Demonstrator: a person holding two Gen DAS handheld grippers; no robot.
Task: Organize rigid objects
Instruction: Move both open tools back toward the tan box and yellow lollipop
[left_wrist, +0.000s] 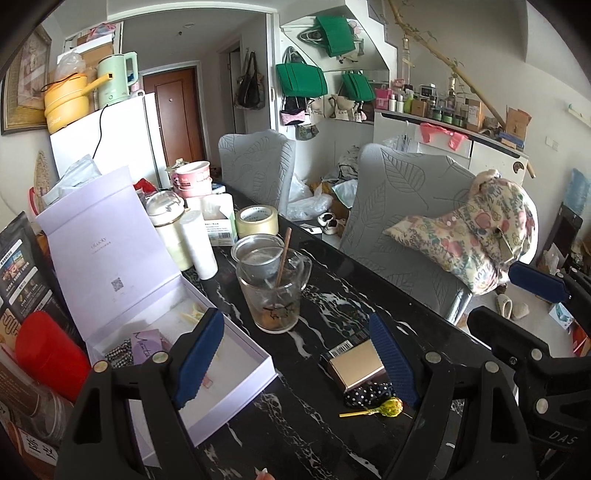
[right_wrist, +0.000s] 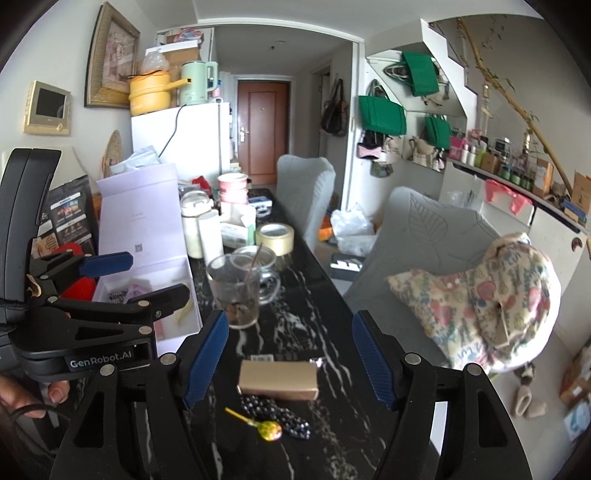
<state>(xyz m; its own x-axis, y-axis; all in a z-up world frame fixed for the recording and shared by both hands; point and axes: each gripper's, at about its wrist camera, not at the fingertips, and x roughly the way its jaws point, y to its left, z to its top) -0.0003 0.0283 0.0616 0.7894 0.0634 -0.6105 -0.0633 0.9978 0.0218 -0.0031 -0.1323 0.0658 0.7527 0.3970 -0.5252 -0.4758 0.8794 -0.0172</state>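
Note:
A gold box (left_wrist: 356, 365) (right_wrist: 277, 380) lies on the black marble table (left_wrist: 303, 417). Next to it lie a yellow-wrapped lollipop (left_wrist: 388, 407) (right_wrist: 267, 431) and a black dotted hair tie (left_wrist: 365, 393) (right_wrist: 275, 415). An open lilac gift box (left_wrist: 155, 332) (right_wrist: 147, 266) holding small items stands at the left. My left gripper (left_wrist: 295, 365) is open and empty, hovering between the lilac box and the gold box. My right gripper (right_wrist: 290, 360) is open and empty above the gold box; it also shows in the left wrist view (left_wrist: 517, 302).
A glass mug (left_wrist: 271, 291) (right_wrist: 236, 291) with a strainer and stick stands mid-table. A tape roll (left_wrist: 256, 221), white bottles (left_wrist: 199, 249), cartons and pink bowls (left_wrist: 194, 179) crowd the far end. A red tin (left_wrist: 48, 354) sits left. Grey chairs (left_wrist: 399, 221) line the right edge.

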